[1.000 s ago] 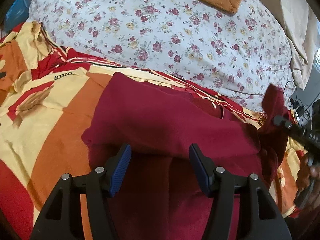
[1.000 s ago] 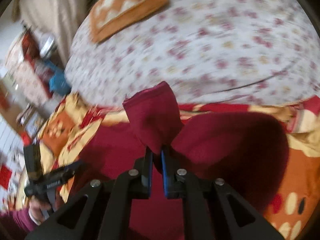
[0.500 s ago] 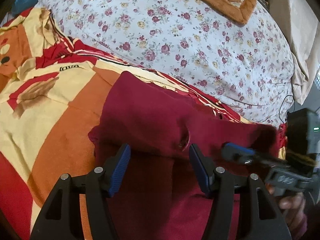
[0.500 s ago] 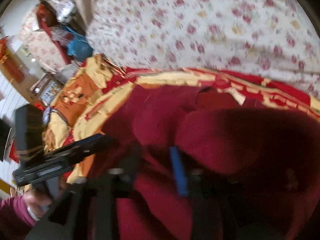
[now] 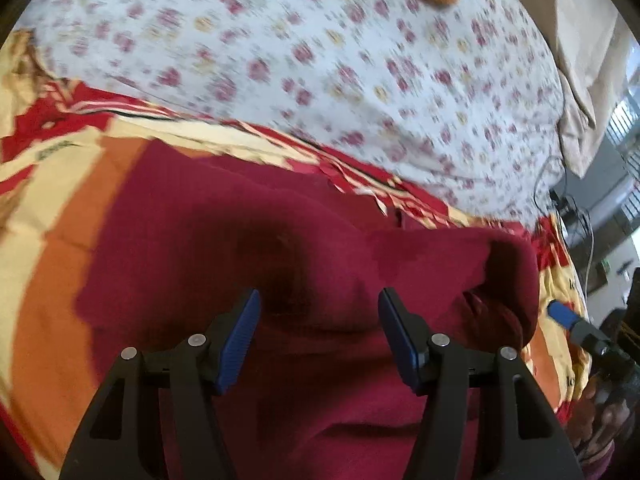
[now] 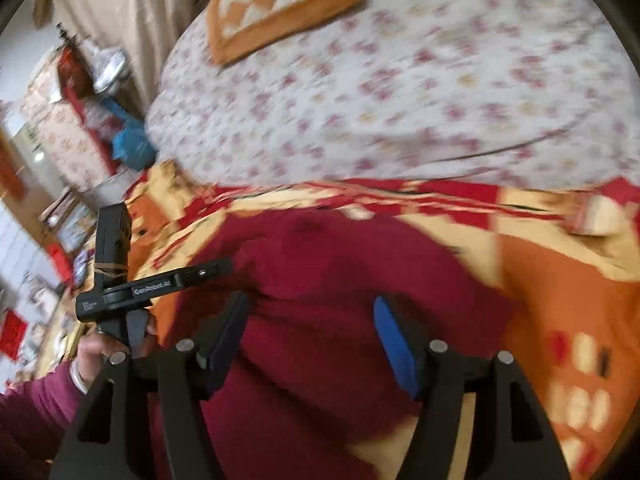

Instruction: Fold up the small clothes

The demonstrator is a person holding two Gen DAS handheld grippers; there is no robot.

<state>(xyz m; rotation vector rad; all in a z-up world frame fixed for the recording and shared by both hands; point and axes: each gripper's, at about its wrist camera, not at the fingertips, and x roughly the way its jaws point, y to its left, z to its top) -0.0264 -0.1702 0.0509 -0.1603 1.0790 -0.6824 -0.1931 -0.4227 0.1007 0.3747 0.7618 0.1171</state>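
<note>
One maroon garment (image 5: pixel 312 248) lies lower centre of both views, on the striped orange/yellow blanket (image 5: pixel 60 240) over the bed, w/ its right part doubled over into a rounded fold, prob. the fold just laid. Left tool (image 5: pixel 318 336) hangs low over the cloth, pads apart after closing a little, nothing pinched. Right tool (image 6: pixel 310 340) has just been opening, pads apart, cloth lying loose below them, likely letting the fold settle. Floral sheet (image 6: pixel 400 100) fills the upper frame, orange cushion (image 6: pixel 280 4) at top.
</note>
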